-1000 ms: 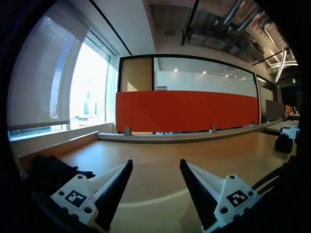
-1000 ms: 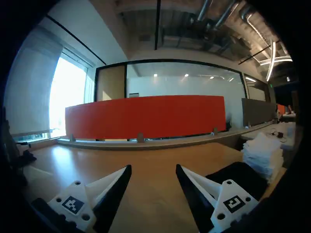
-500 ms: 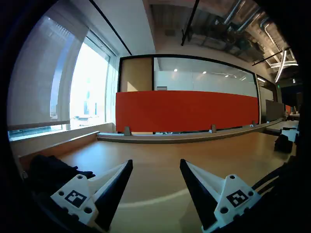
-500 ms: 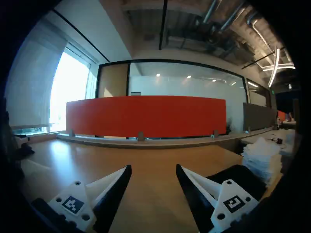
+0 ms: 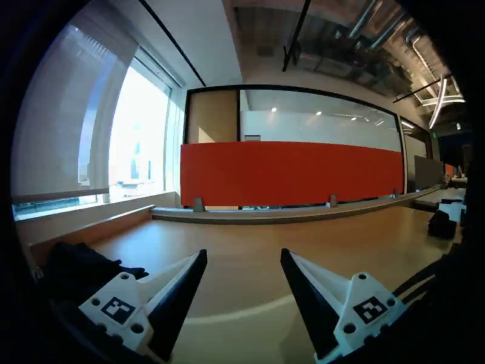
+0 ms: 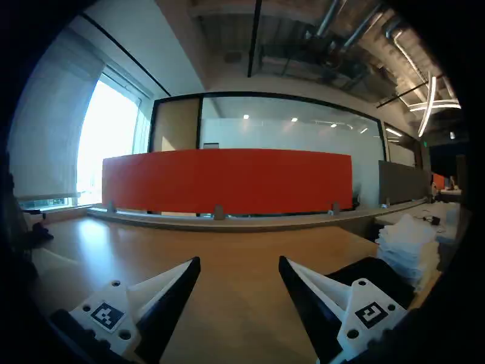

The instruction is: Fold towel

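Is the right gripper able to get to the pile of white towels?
Probably yes. The right gripper is open, and the stack of white towels sits off to its right. A black thing lies just in front of the stack, so the gripper may have to pass over it.

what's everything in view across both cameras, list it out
desk: one, light wood, beneath both grippers
divider panel: one, orange-red, along the desk's far edge
white towels: one folded stack, right side of the desk, right gripper view
black cloth: one, in front of the stack, partly behind a finger
black bundle: one, lower left, left gripper view
window: one, bright, left wall
left gripper: one, white and black fingers, open, empty
right gripper: one, white and black fingers, open, empty
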